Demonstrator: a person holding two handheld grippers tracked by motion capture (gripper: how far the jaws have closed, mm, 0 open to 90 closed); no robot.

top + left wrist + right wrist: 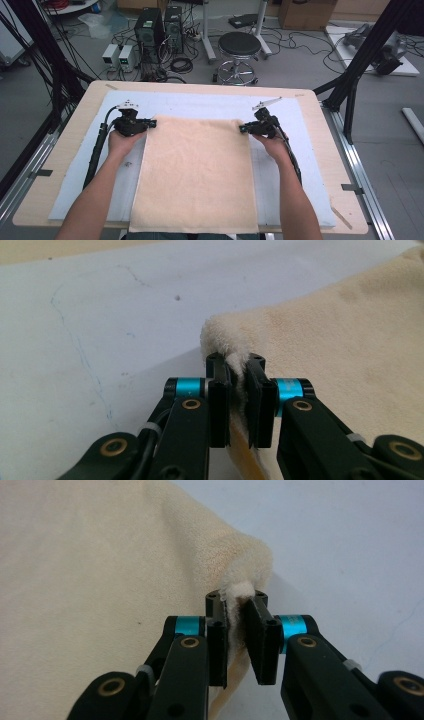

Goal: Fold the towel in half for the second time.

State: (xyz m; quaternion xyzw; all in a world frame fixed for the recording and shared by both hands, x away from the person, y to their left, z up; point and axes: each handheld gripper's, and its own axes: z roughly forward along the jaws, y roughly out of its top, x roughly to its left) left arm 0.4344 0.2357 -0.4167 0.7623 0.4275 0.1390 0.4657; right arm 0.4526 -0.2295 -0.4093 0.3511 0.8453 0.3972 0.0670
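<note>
A pale blue mat (200, 105) covers most of the wooden surface (75, 130). On the floor beyond the far edge stand a black stool (239, 45), two computer towers (160, 27) and two small white boxes (118, 55) among loose cables, with a cardboard box (306, 12) far right.

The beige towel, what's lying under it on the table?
Under the beige towel lies a pale blue mat on the wooden table. Whatever is beneath the towel's middle is covered.

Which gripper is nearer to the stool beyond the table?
Right. The right gripper grips the towel's far right corner, just below the stool in the high view; the left gripper grips the far left corner, further off to the side.
</note>
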